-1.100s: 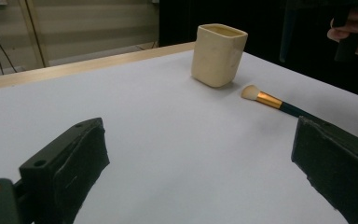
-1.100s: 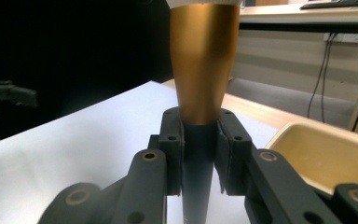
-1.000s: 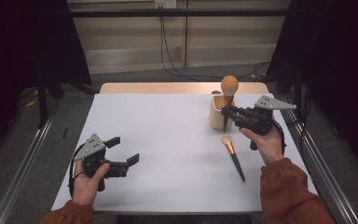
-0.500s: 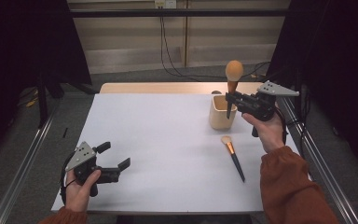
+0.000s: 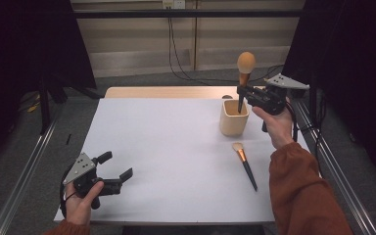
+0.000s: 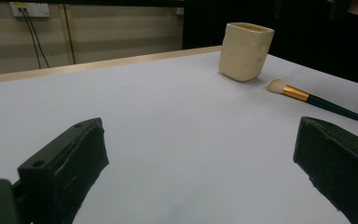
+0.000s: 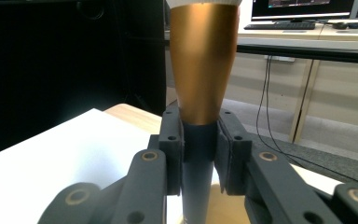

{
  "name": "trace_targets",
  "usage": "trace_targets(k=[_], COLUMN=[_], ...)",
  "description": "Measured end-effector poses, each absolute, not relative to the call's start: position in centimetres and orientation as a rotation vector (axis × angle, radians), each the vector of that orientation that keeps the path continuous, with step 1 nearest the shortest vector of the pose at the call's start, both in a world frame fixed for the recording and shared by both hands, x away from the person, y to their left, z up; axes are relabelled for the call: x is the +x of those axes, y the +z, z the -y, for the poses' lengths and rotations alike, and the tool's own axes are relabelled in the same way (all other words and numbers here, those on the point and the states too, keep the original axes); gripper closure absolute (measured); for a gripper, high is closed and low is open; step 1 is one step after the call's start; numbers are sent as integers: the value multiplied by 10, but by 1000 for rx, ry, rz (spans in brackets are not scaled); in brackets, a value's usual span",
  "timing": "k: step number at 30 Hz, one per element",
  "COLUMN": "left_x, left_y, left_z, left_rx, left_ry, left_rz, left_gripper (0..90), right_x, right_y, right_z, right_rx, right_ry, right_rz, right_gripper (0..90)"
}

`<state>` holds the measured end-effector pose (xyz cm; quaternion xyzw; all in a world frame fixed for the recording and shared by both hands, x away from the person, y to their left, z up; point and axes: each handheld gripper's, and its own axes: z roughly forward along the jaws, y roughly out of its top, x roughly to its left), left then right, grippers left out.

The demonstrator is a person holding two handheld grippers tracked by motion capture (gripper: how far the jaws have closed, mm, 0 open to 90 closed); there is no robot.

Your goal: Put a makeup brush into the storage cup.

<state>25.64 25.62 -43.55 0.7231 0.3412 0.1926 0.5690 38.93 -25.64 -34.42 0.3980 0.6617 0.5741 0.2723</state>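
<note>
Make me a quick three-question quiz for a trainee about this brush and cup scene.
1. True or false: the right tool is shut on the big brush, handle down over the cup.
2. Multiple choice: where is the small brush? A) inside the cup B) flat on the table, near side of the cup C) in the left tool
3. Fill in: the left tool's jaws stand ____ with nothing between them.

Key: 1 true; 2 B; 3 open
</note>
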Motion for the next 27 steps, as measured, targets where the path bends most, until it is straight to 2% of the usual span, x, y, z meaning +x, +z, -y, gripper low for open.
trace_targets(k=[5, 12, 14, 27], left_x=[255, 254, 255, 253], left_y=[-434, -434, -435, -433], left_z=[-257, -258, -259, -256], left_rx=[1701, 1711, 1707, 1727], left_ry=[444, 502, 471, 469], left_rz=[-795, -805, -808, -772], left_gripper=[19, 19, 21, 20], right_x=[399, 406, 406, 410], right_y=[-349, -358, -360, -377], right_z=[254, 250, 249, 249], right_rx=[1086, 1104, 1104, 1141], right_ry=[1527, 1510, 1507, 1482], right_rz=[-1776, -1768, -1770, -1788], right_gripper=[747, 747, 747, 748])
